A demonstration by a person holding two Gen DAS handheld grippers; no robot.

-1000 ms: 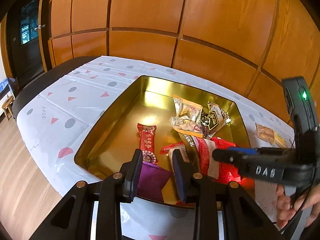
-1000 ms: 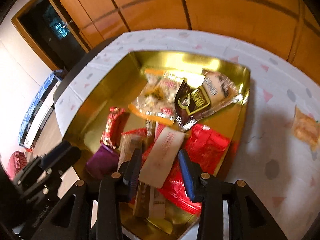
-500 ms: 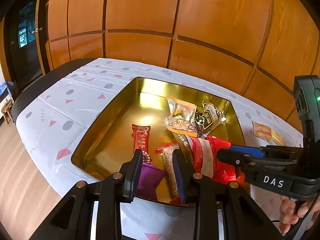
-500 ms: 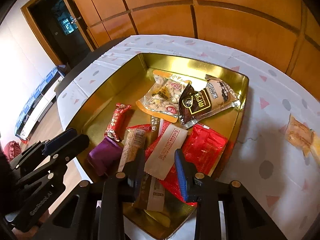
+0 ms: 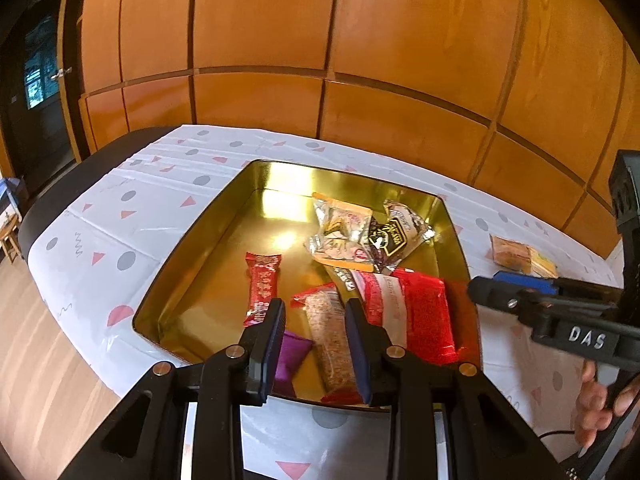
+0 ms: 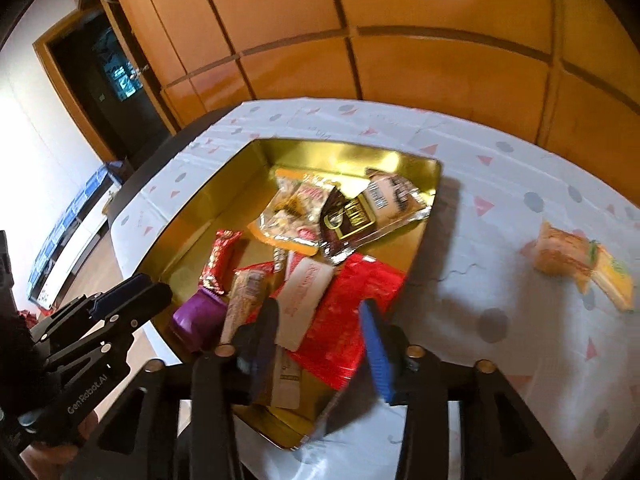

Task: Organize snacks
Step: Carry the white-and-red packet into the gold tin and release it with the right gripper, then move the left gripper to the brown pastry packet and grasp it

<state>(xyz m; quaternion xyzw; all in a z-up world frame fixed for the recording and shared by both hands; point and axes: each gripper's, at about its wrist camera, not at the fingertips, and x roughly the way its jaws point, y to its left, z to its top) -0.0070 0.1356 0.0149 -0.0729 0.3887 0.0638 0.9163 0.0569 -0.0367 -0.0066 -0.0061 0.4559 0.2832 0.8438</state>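
A gold tray [image 5: 224, 216] [image 6: 240, 168] on the table holds several snacks: a red bar [image 5: 262, 286], a purple packet [image 5: 290, 354] [image 6: 196, 316], a grain bar [image 5: 330, 332], a big red packet [image 5: 426, 320] [image 6: 352, 308] with a white sachet [image 6: 302, 300] on it, a nut bag [image 5: 340, 228] and a dark packet [image 5: 394, 236]. My left gripper [image 5: 316, 348] is open and empty above the tray's near edge. My right gripper [image 6: 320, 340] is open and empty above the red packet. An orange and yellow snack [image 5: 520, 258] [image 6: 580, 266] lies on the cloth right of the tray.
The table has a white cloth with grey dots and pink triangles [image 5: 120, 216]. Wooden wall panels [image 5: 360, 60] stand behind it. A dark doorway [image 6: 108, 80] and wood floor [image 5: 32, 360] are at the left. The right gripper's body [image 5: 560, 312] shows in the left wrist view.
Both grippers have pulled back and up from the tray. The right gripper's jaws have opened wider and it has shifted right. The snacks have not moved.
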